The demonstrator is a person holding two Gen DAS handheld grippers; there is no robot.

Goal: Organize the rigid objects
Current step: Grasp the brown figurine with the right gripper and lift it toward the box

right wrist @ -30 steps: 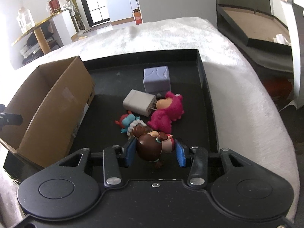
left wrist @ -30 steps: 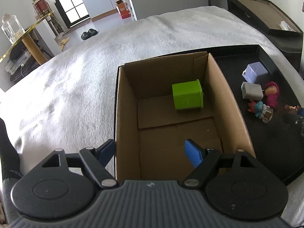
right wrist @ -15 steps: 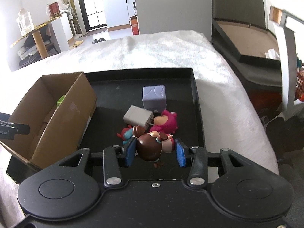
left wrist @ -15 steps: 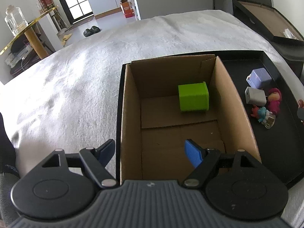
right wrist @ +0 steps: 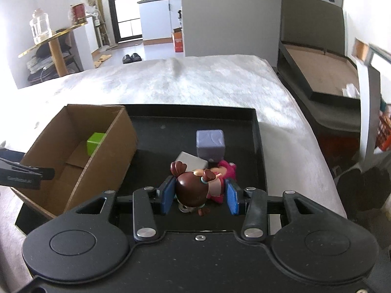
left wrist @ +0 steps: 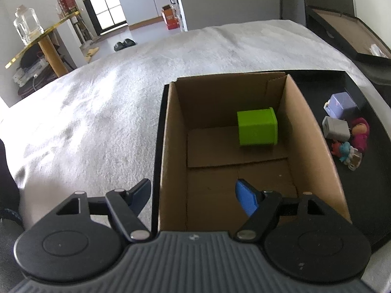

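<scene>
The right tongs (right wrist: 199, 196) are clamped on a brown-haired doll figure (right wrist: 193, 190), held above the black tray (right wrist: 256, 131). The left tongs (left wrist: 193, 195) stand apart over the near end of the cardboard box (left wrist: 315, 146), which holds a green cube (left wrist: 257, 127) at its far end.

White walls, daylit glass door (right wrist: 127, 22), gold side table (right wrist: 55, 39), slippers (right wrist: 132, 58).
</scene>
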